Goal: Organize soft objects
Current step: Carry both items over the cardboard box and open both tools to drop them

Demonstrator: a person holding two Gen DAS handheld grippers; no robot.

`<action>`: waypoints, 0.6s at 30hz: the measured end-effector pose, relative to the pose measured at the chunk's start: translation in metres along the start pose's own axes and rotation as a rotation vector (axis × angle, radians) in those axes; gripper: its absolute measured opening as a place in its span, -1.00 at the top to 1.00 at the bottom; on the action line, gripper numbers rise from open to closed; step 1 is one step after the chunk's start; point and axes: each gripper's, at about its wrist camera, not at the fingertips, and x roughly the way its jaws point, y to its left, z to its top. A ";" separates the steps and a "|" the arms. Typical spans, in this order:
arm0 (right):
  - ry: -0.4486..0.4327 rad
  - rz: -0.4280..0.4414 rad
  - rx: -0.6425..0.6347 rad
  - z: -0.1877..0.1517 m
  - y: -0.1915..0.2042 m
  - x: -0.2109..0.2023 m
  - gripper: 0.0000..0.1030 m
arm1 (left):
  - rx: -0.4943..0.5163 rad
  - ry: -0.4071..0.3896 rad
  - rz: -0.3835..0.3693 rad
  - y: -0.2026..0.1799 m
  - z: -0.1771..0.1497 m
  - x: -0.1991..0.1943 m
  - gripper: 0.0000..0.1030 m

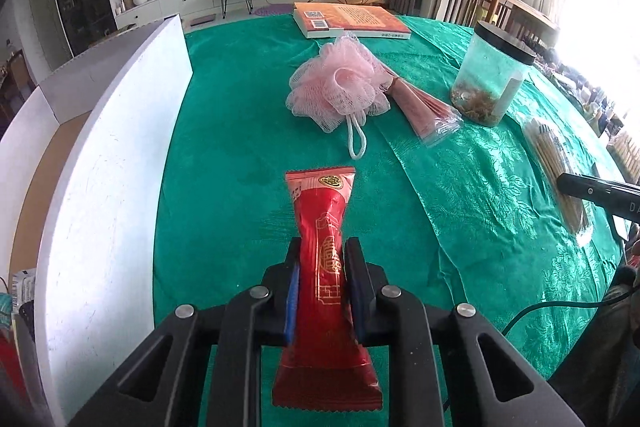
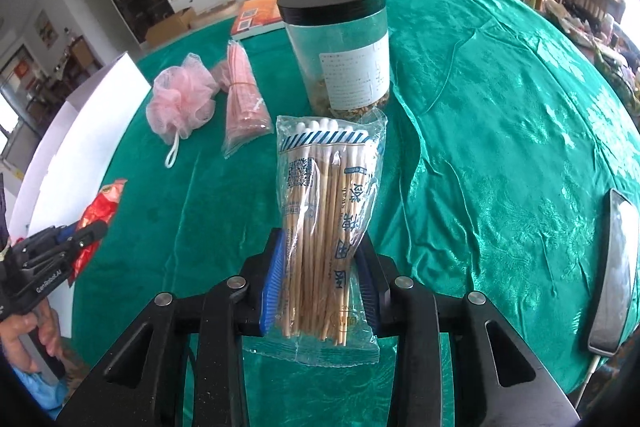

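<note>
Green patterned cloth covers the counter [image 1: 248, 75]. Left gripper [image 1: 322, 291] is clamped on a red snack packet [image 1: 324, 267], pads pinching it mid-length so it bulges above and below; the packet is off the cloth, its far end pointing toward the pink bath pouf [image 1: 338, 87]. Right gripper [image 2: 320, 279] is clamped on a clear bag of wooden cotton swabs [image 2: 326, 219], squeezed narrow at the waist, cotton tips at the far end, bottom seal hanging below the pads. White cardboard box [image 1: 108, 163] stands just left of the left gripper, open flap upright along the cloth's edge. Pouf lies mid-counter with its white loop toward the camera, touching a clear sleeve of pink sticks [image 2: 244, 99] on its right. Plastic jar with black lid [image 2: 340, 47] stands upright behind the swab bag, some dried bits at the bottom. Orange book [image 1: 352, 21] lies flat at the far edge. A hand [image 2: 32, 331] holds the left gripper's handle, seen in the right wrist view.
</note>
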 end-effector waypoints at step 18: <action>-0.101 0.263 -0.217 0.040 0.171 -0.046 0.29 | -0.243 -0.184 0.045 0.132 -0.001 -0.121 0.60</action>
